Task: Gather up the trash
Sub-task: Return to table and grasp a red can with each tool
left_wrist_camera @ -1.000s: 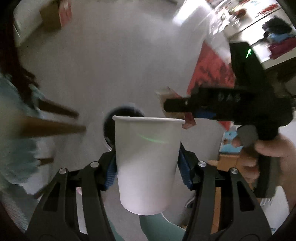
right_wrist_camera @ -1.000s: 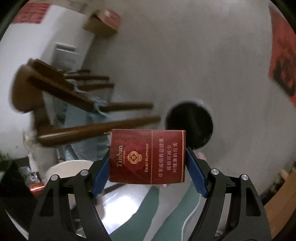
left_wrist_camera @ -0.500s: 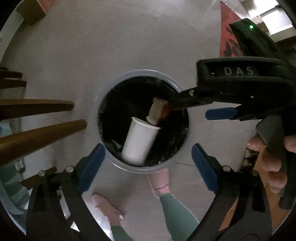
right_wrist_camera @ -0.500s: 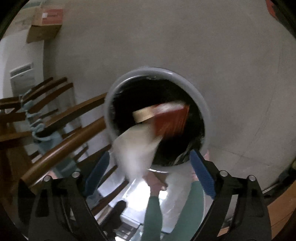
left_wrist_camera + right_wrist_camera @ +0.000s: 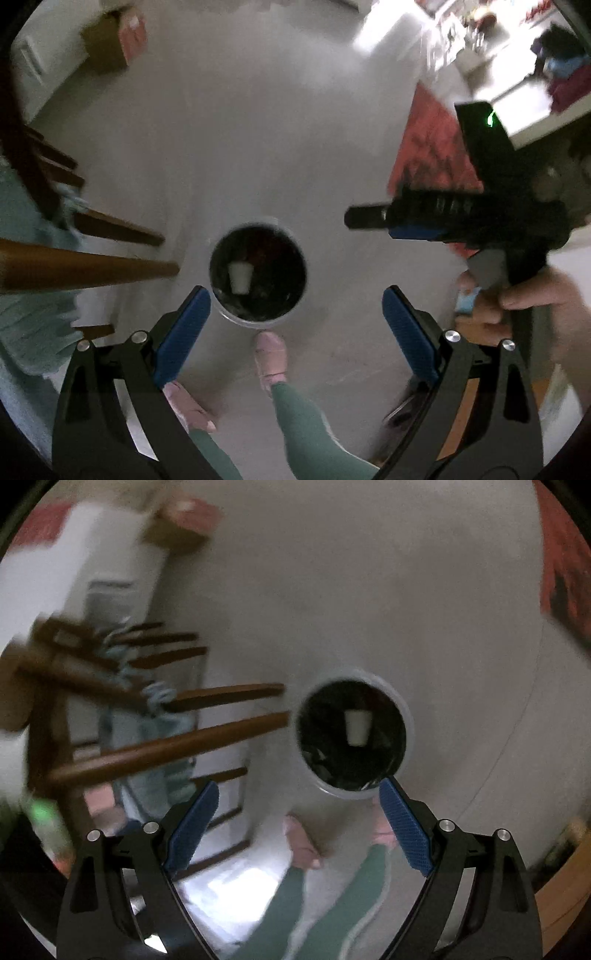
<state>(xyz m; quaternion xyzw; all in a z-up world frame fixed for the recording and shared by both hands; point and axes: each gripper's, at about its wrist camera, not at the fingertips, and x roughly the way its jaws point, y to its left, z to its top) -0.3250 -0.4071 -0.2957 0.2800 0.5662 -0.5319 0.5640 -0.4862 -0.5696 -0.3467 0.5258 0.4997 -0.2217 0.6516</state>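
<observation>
Both claws hang above the trash bin [image 5: 258, 321]: left gripper [image 5: 295, 306] spread wide, nothing between its pads; right gripper [image 5: 299, 801] just as wide, empty too. The paper cup [image 5: 357, 726] lies inside the bin.

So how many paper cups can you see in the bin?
1. A white paper cup lies inside the round trash bin on the floor, toward its left side in the left wrist view. The bin's inside is dark, so more could be hidden.
</observation>
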